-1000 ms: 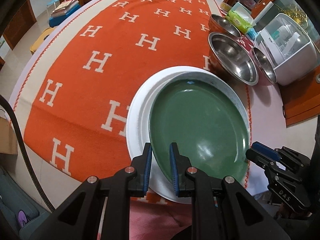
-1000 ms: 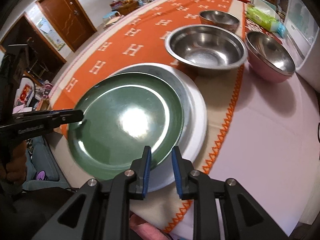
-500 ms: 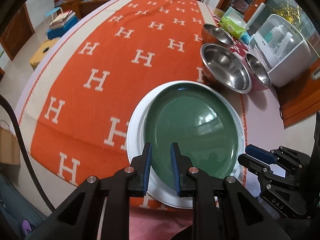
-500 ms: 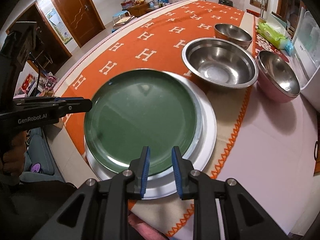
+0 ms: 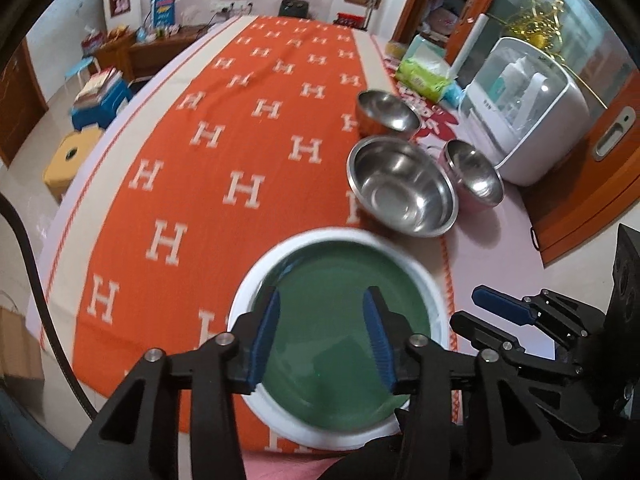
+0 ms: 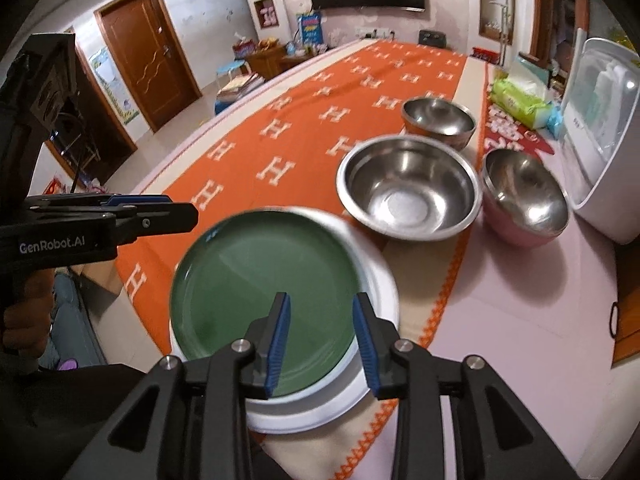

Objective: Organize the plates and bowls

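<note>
Now my left gripper [image 5: 320,336] hangs above the green plate [image 5: 340,344], jaws parted and just been opening, nothing pinched between the pads; the plate shows through the gap but lies below them. My right gripper [image 6: 322,338] is the same: jaws a little apart, just been opening, holding nothing, poised over the plate's near rim.

The green plate sits nested on the white plate [image 6: 352,408], roughly centred, the white rim showing all round. An in-between grey rim seems to peek out on the right view, but I cannot tell whether that is a third plate. So I judge the plate stack done.

Beyond it, three steel bowls stand apart and unstacked: the big bowl [image 6: 408,188] just past the plates, the pink bowl [image 6: 524,200] beside it, touching or nearly so, and the far bowl [image 6: 438,120] behind. All three look empty. Nesting them is, I reckon, what remains.

Everything rests on the orange cloth [image 5: 224,152] or its pale border; a white appliance [image 5: 528,112] stands further right.
</note>
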Demonstrator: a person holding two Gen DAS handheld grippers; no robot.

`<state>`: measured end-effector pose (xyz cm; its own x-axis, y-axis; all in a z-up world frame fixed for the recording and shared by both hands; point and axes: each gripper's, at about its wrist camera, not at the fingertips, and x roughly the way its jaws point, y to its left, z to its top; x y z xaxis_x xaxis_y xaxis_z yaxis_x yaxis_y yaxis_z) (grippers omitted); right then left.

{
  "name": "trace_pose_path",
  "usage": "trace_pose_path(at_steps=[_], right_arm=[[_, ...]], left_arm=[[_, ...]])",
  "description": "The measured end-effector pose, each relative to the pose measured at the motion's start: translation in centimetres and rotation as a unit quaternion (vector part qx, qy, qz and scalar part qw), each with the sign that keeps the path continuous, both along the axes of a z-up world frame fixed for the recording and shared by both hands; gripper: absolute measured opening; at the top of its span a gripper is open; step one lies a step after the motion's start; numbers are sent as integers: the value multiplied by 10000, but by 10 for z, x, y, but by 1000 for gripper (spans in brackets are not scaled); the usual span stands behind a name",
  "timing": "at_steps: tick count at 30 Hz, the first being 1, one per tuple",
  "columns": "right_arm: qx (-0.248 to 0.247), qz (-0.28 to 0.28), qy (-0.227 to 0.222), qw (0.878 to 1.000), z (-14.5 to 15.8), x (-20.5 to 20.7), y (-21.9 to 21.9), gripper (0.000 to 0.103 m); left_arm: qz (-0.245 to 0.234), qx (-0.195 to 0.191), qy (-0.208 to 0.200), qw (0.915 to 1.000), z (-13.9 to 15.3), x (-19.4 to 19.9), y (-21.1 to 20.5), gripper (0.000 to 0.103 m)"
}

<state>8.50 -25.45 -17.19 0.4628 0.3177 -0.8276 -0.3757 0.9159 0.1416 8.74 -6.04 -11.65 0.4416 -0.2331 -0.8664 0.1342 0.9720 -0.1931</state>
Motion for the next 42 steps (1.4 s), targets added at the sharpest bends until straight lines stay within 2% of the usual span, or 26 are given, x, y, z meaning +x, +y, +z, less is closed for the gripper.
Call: trace_pose_path(at_steps=[2,6,9,19,27,33,37,42], right_arm=[[30,-83,-86,9999,4,3,-3,33],[179,-301,-229,9991,12,12,-13,43],[330,-429,-294,9981,15,21,-20,43],[585,-853,-182,9945,4,48,-45,43],[829,-1173,198,9894,-18,71,-63,43],[1012,-1445,489,9831,-36,86,-72,43],[1103,-1548,660,9795,-48,97,-76,43],[1131,-1650,735,9770,-59,107,-81,43]], left_arm=[[-89,37,-96,9999,7,6,-5,50],[-254,113,-250,9993,18,17,-15,56],[-361,180,-347,9986,23,26,-22,62],[-634,395,-257,9969,16,62,-45,64],[-889,573,374,9937,-19,96,-66,68],[-815,612,777,9918,-41,117,-69,70],[-736,509,1110,9898,-57,134,-69,75],[-602,357,1485,9864,-77,153,-69,75]])
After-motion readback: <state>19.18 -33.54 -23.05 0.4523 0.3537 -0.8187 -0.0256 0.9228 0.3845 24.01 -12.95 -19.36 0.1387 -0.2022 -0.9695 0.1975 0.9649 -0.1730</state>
